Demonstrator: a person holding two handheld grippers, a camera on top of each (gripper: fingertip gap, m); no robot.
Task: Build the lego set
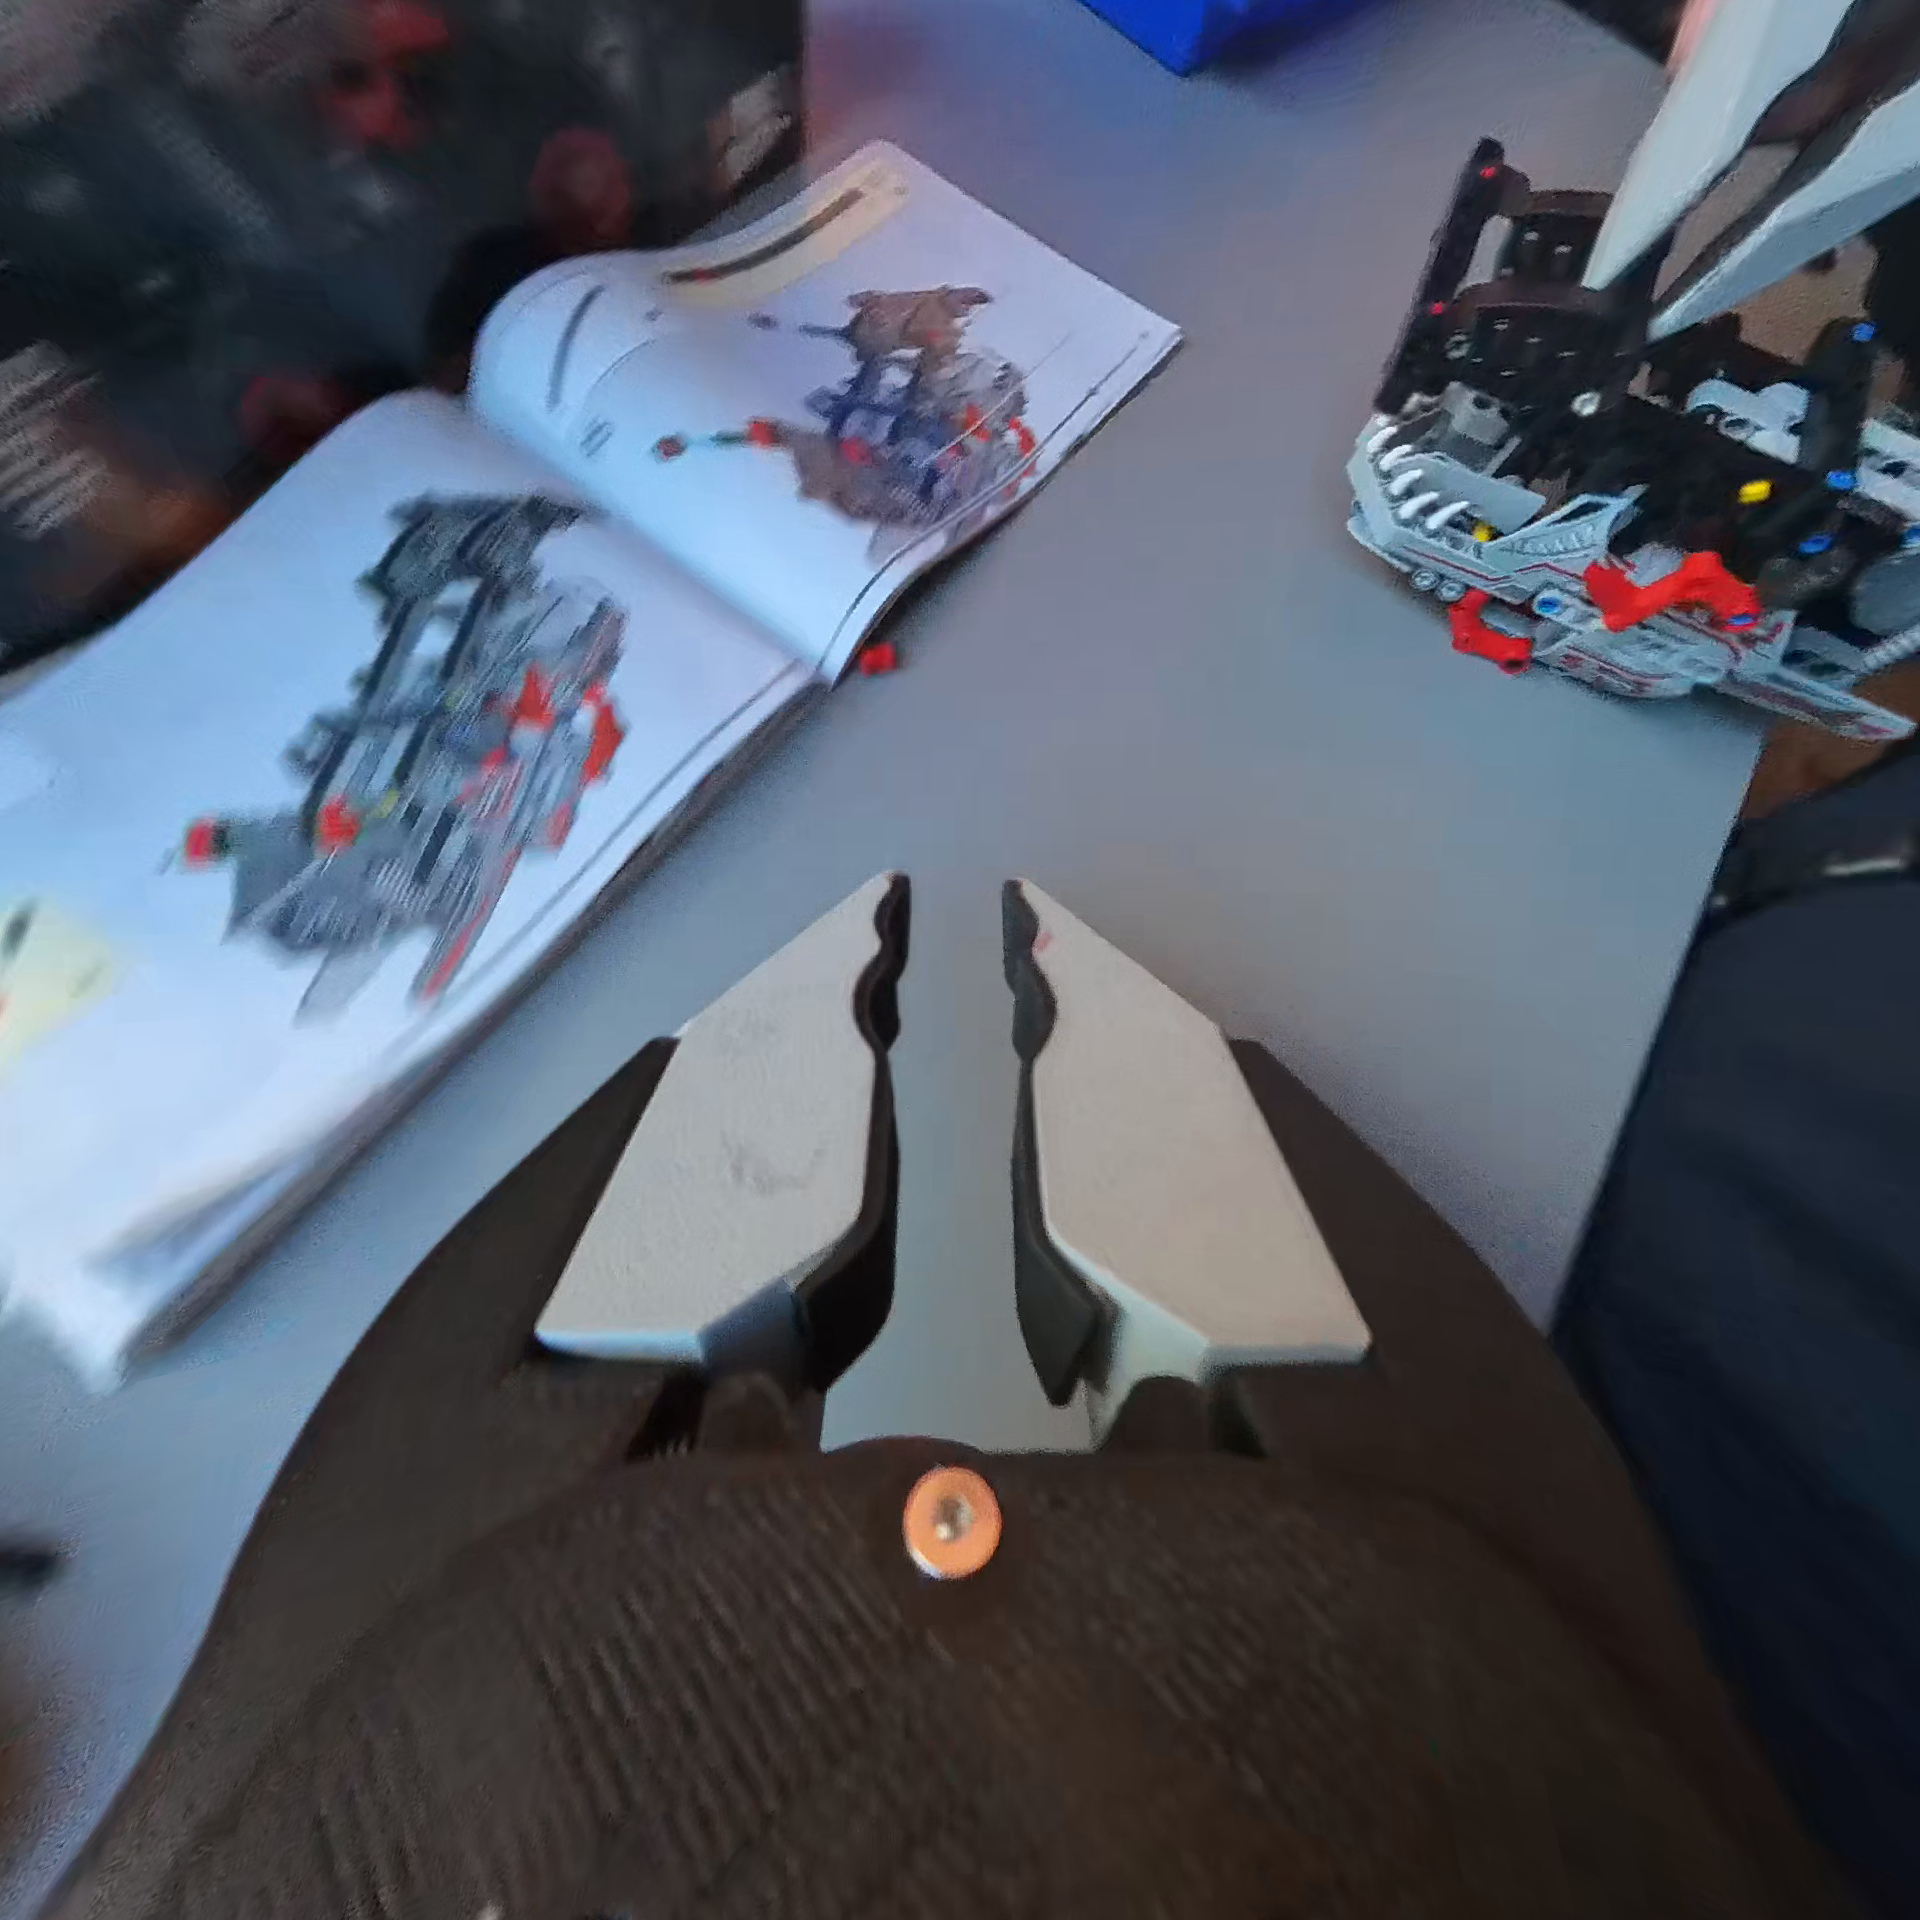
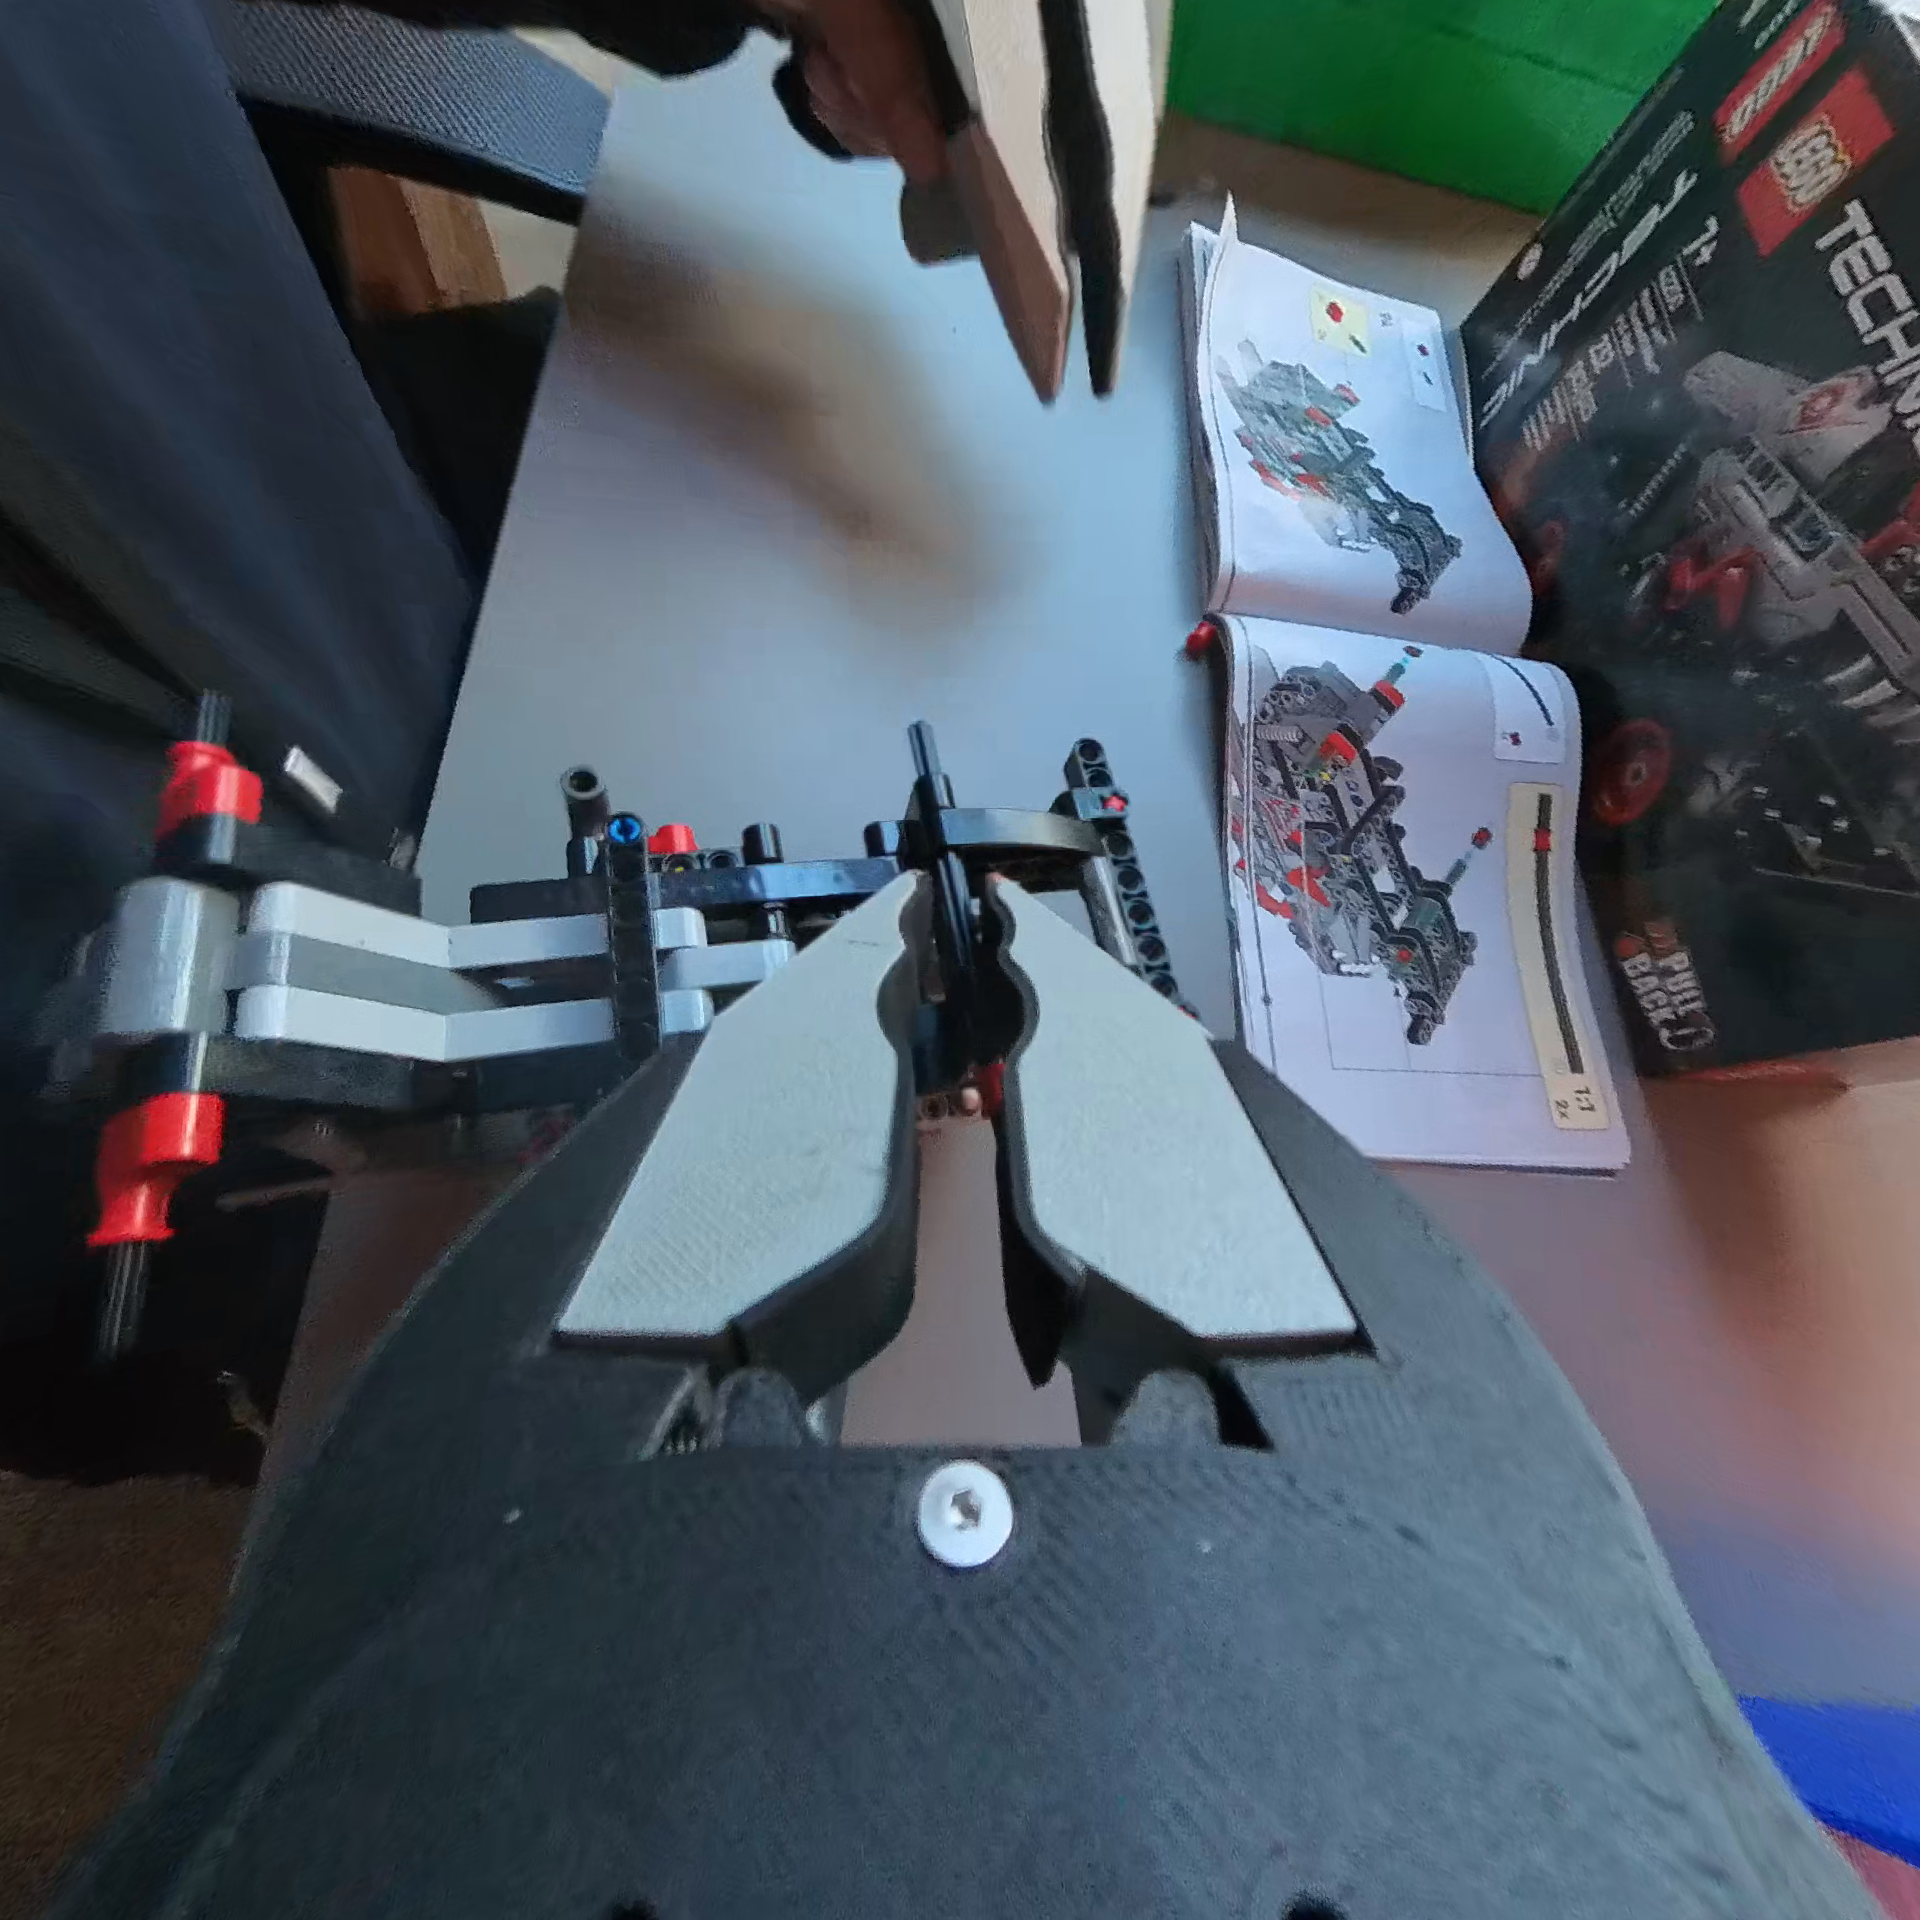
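The part-built lego model (image 1: pixel 1621 499) is grey and black with red pieces and stands at the table's right edge. In the right wrist view the model (image 2: pixel 665 935) fills the left and middle. My right gripper (image 2: pixel 956 894) is shut on a black axle part (image 2: pixel 940 831) of the model. Its fingers (image 1: pixel 1756 156) come down onto the model from above in the left wrist view. My left gripper (image 1: pixel 954 894) is slightly open and empty above the bare table, well left of the model. It also shows at the top of the right wrist view (image 2: pixel 1075 390).
An open instruction booklet (image 1: pixel 520 644) (image 2: pixel 1371 831) lies on the grey table (image 1: pixel 1195 727), with a small red piece (image 1: pixel 881 657) at its edge. The dark set box (image 2: pixel 1745 582) stands behind it. A person's dark clothing (image 1: pixel 1766 1247) is at the table edge.
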